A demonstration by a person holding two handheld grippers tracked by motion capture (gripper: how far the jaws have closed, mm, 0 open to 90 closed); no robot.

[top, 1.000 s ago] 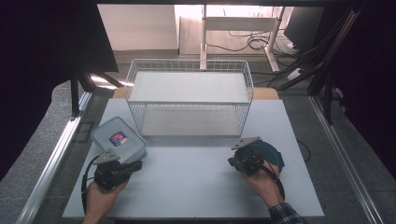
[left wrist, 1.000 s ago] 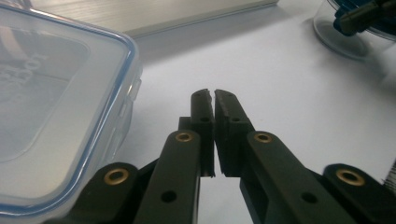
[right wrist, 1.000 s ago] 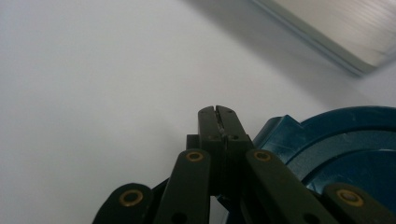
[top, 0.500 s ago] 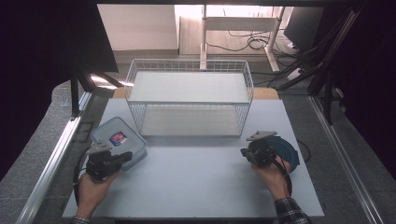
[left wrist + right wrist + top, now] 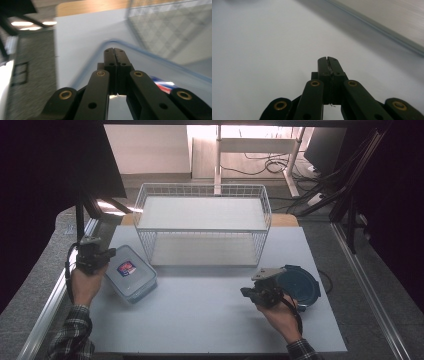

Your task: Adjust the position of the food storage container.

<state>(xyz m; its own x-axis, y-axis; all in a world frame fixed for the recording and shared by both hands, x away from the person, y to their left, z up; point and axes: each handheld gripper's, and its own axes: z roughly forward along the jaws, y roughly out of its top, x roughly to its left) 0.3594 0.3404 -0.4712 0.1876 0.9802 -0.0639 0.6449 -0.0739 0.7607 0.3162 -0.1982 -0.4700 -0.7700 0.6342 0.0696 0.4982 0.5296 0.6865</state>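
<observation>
Clear lidded box (image 5: 131, 273) at table (image 5: 200, 320) left edge, just beside left gripper (image 5: 106, 255), jaws closed, empty. Wire basket (image 5: 202, 231) behind, apart. Right gripper (image 5: 246, 292) closed, empty, touching round blue lid (image 5: 300, 285).

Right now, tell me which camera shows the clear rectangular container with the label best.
The high view: the rectangular container lies whole on the table, label up, beside the left gripper and in front of the wire basket. The left gripper view gives a blurred close-up of its rim and part of the label past the shut jaws. The right gripper view faces bare table.
</observation>
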